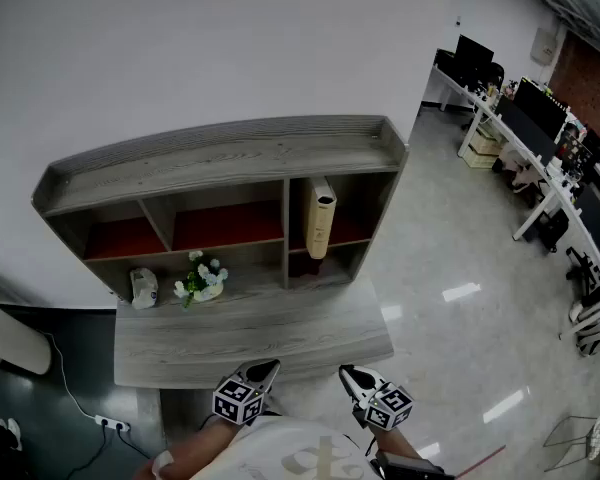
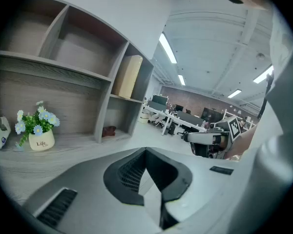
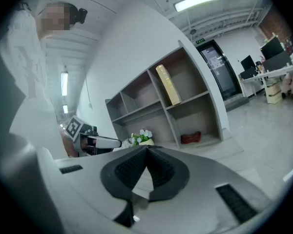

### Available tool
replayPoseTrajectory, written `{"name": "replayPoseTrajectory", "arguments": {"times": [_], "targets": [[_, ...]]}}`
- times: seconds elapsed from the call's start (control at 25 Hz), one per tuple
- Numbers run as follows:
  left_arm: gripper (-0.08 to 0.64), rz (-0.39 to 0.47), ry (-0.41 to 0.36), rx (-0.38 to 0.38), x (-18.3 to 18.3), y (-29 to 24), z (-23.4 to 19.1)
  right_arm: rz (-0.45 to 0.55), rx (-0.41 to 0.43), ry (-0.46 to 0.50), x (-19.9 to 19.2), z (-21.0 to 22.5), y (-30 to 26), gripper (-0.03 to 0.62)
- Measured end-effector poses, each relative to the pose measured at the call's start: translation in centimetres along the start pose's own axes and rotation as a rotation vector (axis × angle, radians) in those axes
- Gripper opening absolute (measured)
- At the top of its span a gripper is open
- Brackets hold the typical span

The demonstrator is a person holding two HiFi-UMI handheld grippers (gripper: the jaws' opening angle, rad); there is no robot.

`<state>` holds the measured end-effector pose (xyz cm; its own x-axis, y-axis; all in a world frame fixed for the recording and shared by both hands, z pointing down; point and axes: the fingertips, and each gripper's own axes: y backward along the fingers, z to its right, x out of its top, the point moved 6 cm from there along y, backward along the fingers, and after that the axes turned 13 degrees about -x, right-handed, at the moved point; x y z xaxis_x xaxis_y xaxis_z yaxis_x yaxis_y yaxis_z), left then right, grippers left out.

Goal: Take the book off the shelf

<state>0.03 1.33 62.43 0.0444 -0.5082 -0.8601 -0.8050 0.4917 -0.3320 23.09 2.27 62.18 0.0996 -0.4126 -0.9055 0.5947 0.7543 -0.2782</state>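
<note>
Here, book (image 1: 321,216) beside divider (image 1: 286,228), room rightward

A small flowerpot (image 1: 200,283) of white flowers stands upright. A white packet (image 1: 143,287) sits just left of it, and a red object (image 2: 109,130) lies well to its right.

place: open-plan office | evidence: desk rows (image 1: 553,181), monitors (image 1: 538,108), swivel chairs (image 1: 592,323), strip lights (image 2: 167,48)

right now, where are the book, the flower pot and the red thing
book (image 1: 320,223), head view, middle of its spine
flower pot (image 2: 41,141), left gripper view, front of the white pot
red thing (image 3: 190,138), right gripper view, its middle, in the bottom right compartment
</note>
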Motion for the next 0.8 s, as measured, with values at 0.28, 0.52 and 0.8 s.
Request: {"name": "replayPoseTrajectory", "arguments": {"times": [0.28,0.52,0.8], "targets": [[0.008,-0.028,-0.005,-0.019,-0.8,-2.6,3.7,-0.006,-0.006,0.003,-0.7,2.4,3.5,0.003],[0.008,-0.041,-0.013,-0.022,-1.0,-3.7,5.6,0.000,-0.003,-0.001,-1.2,2.9,5.1,0.003],[0.008,-0.043,-0.027,-0.025,-1.4,-4.0,7.7,0.018,-0.028,-0.006,-1.4,3.2,7.0,0.005]]}}
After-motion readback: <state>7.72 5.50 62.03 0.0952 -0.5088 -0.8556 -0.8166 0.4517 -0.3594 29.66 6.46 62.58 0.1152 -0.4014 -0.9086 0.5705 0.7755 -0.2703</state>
